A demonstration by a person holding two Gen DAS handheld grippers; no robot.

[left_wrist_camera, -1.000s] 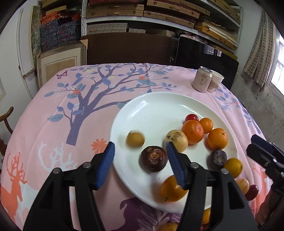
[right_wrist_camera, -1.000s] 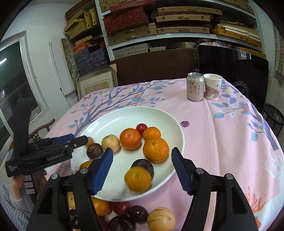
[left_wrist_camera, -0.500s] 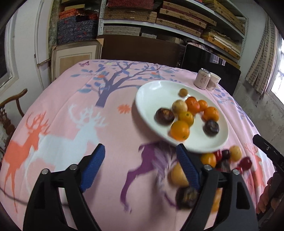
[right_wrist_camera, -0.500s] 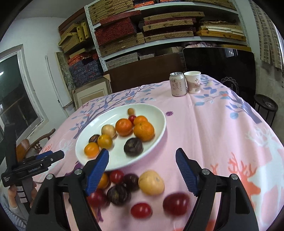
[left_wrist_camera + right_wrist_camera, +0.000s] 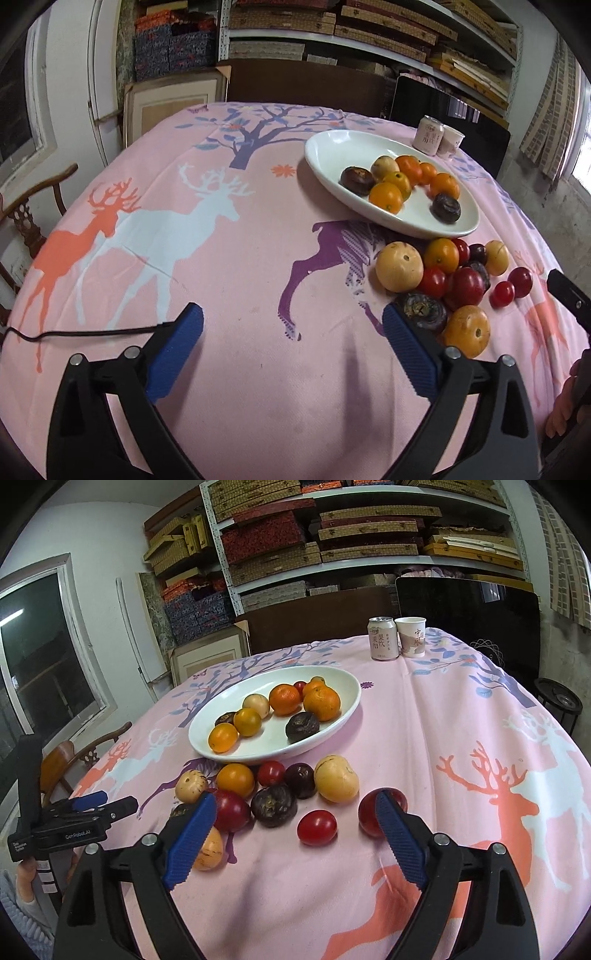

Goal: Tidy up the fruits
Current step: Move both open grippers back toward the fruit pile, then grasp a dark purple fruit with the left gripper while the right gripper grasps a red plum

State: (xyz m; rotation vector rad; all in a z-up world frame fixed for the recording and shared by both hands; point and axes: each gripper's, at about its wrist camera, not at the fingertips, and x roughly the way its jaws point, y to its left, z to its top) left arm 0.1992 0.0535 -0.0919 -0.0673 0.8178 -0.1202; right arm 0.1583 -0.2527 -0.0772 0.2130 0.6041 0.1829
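Note:
A white oval plate [image 5: 343,709] [image 5: 332,147] holds several oranges, tan fruits and dark purple fruits. A pile of loose fruit lies on the pink cloth in front of it: an orange [image 5: 235,780], a tan fruit [image 5: 336,778], dark purple fruits [image 5: 273,805], a small red tomato [image 5: 317,827], a red plum [image 5: 371,821]. My right gripper [image 5: 295,830] is open and empty, near the pile's front. My left gripper [image 5: 291,332] is open and empty over bare cloth, left of the pile [image 5: 436,280]; it also shows in the right wrist view [image 5: 92,805].
A drink can [image 5: 383,638] and a paper cup [image 5: 411,637] stand at the table's far side. A wooden chair [image 5: 33,214] is at the left edge. A black cable [image 5: 74,334] lies on the cloth. Shelves with boxes stand behind.
Both grippers have pulled back from the plate toward the near table edge. The plate now looks farther away and the loose fruit pile lies in front of the grippers. Both stay open.

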